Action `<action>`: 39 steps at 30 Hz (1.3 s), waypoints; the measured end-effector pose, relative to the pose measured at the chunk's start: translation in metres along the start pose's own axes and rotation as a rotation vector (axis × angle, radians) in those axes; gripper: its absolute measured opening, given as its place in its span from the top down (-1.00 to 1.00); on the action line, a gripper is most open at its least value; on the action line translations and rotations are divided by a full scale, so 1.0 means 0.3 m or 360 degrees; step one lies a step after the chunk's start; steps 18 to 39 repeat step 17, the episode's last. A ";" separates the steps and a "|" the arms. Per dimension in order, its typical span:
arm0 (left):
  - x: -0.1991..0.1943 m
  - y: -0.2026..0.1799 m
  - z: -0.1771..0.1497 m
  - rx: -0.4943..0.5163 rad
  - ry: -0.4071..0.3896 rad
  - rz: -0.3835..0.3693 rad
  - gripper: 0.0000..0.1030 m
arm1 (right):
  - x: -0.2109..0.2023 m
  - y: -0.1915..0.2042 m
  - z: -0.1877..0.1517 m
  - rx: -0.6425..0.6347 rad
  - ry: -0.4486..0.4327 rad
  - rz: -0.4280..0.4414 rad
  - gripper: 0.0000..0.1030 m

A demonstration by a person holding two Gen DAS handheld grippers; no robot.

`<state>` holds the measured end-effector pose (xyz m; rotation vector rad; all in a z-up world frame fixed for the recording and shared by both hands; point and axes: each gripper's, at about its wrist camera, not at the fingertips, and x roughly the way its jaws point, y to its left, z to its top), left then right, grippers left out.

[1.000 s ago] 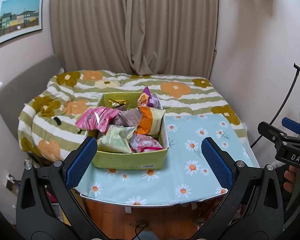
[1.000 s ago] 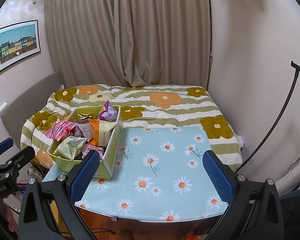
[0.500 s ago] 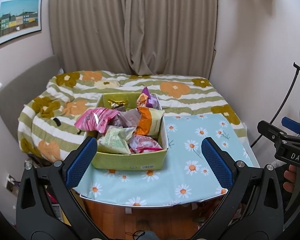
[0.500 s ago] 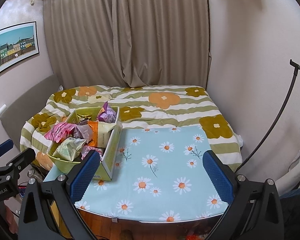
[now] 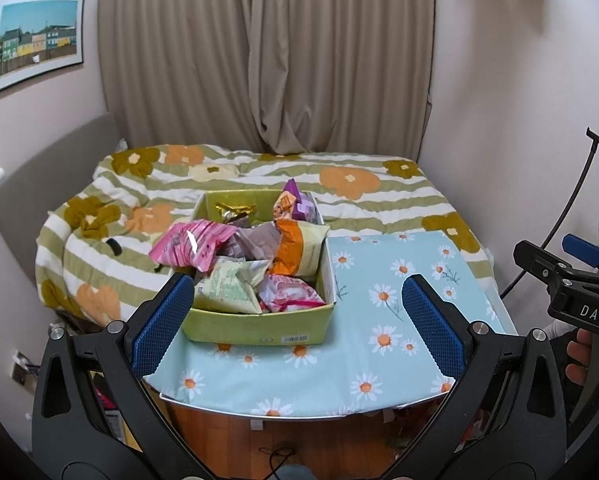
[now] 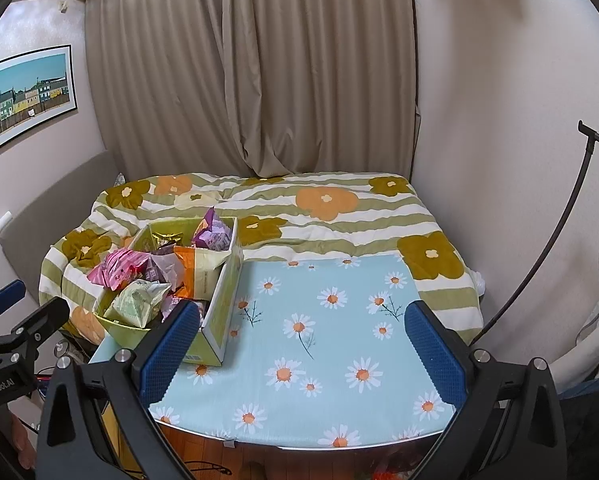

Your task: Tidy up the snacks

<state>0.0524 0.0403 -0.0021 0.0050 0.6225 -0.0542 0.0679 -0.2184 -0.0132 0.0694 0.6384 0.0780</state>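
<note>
A yellow-green cardboard box [image 5: 259, 326] [image 6: 219, 312] stands on the left part of a small table with a daisy-print cloth [image 5: 379, 344] [image 6: 331, 344]. It is piled with snack packets: a pink one [image 5: 191, 244], a pale green one [image 5: 229, 284], an orange-and-cream bag [image 5: 299, 250] and a purple one [image 5: 297, 204]. My left gripper [image 5: 295, 324] hangs open in front of the box, nothing between its blue pads. My right gripper [image 6: 299, 348] is open over the bare right half of the cloth, empty.
Behind the table lies a bed with a green-striped flowered cover [image 6: 331, 208], beige curtains [image 6: 259, 72] beyond it. White walls close in on the right; a thin black stand [image 6: 555, 232] leans there. Wooden floor [image 5: 299, 444] shows below the table's front edge.
Both views have drifted only slightly; the box and packets lie as before and both grippers stay open.
</note>
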 end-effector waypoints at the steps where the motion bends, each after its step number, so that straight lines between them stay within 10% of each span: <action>1: 0.000 0.001 0.000 0.0001 -0.0001 -0.0001 -1.00 | 0.001 0.000 0.001 -0.0001 0.0000 0.0000 -0.98; 39: 0.029 0.025 0.024 -0.0029 -0.0022 -0.0028 -1.00 | 0.003 -0.002 0.001 -0.0002 0.0001 -0.0002 -0.98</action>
